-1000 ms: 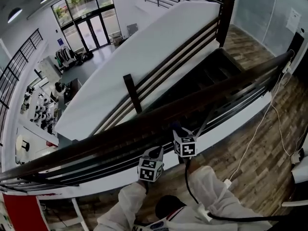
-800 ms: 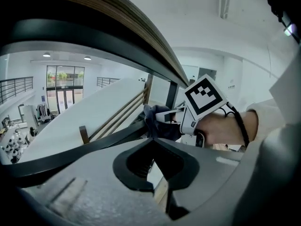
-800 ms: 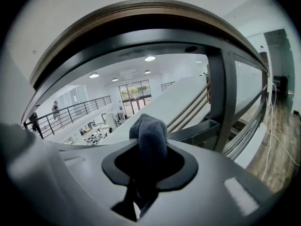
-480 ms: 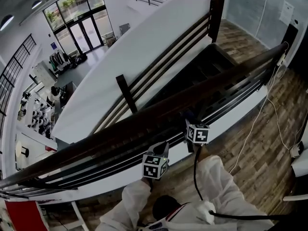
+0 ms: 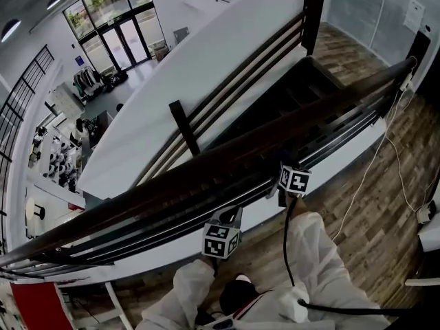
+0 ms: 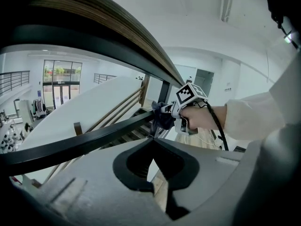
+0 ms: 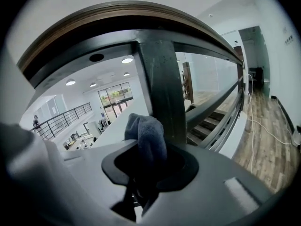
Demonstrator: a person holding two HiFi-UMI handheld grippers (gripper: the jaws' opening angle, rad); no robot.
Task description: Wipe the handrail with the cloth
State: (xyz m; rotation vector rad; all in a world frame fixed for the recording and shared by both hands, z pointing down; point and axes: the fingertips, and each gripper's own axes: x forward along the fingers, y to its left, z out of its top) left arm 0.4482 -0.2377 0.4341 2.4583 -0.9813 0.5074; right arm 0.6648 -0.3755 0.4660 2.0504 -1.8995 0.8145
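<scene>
One cloth (image 7: 146, 128), pinched in the right gripper (image 7: 149, 149), sits beside a baluster (image 7: 162, 88).

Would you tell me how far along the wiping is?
Done: the right claw grips the cloth. In hand: cloth at the handrail's dark post, below the wooden top. Left: long rail either side; no wiped stretch can be told.

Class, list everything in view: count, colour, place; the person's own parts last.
handrail: one, dark brown wood, diagonal across the head view
lower rails: several, black, under the handrail
post: one, black, upright under the handrail
cloth: one, dark grey, clamped in front of the post
floor: one, brown planks, person's side
left gripper: one, grey, jaws shut, empty, under the handrail
right gripper: one, grey, shut on the cloth
sleeves: two, white, bottom of head view
</scene>
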